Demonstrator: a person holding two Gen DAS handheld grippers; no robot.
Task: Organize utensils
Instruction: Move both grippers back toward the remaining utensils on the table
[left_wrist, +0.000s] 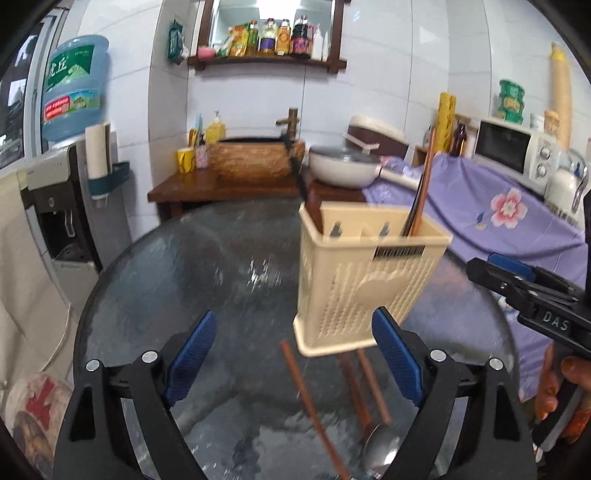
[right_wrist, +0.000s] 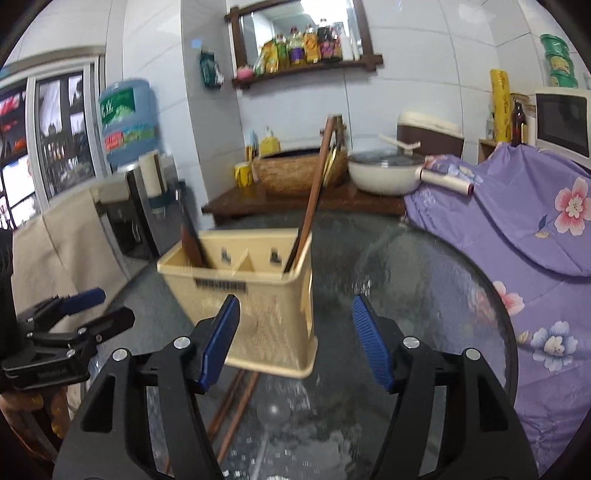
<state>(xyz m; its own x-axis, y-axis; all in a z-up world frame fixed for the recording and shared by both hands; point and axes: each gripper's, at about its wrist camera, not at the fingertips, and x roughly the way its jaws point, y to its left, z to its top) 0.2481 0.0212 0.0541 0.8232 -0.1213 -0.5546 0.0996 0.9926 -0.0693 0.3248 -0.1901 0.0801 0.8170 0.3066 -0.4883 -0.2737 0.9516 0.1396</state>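
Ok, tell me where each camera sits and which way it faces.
Left wrist: on the left hand-held gripper, facing over the glass table toward the sink wall; the right hand-held gripper and a hand show at right.
Right wrist: on the right hand-held gripper, facing the same wall; the left one shows at left.
Shared: cream utensil caddy, loose chopsticks and a spoon in front of it.

The basket (left_wrist: 364, 284) stands mid-table, chopsticks (left_wrist: 314, 406) and a spoon (left_wrist: 380, 448) lie before it near the front edge. The table's (left_wrist: 166, 280) left side is bare glass.
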